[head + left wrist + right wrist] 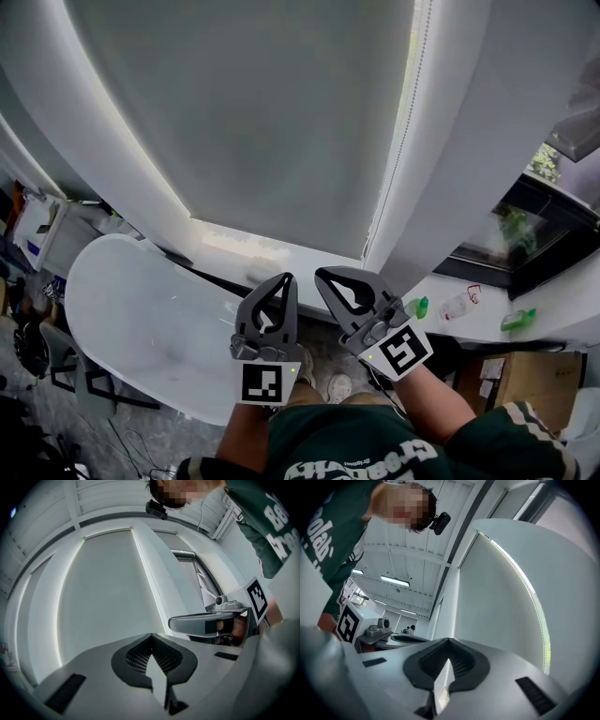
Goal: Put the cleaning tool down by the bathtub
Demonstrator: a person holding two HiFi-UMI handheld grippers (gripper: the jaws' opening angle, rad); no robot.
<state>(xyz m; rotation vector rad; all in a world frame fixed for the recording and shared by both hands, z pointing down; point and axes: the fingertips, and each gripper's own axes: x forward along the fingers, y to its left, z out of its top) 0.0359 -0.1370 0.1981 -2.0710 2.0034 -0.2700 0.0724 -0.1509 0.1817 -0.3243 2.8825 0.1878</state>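
Head view: white bathtub [141,309] sits lower left, beneath the raised grippers. Cleaning tool not identifiable in any view. Left gripper [279,279] and right gripper [325,275] both clenched, jaws together on nothing, side by side before the grey window blind [253,112].

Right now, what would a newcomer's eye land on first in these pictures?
The left hand-held gripper and right hand-held gripper stand side by side at centre, both shut and empty. A white bathtub lies lower left, and a big pale window blind fills the top.
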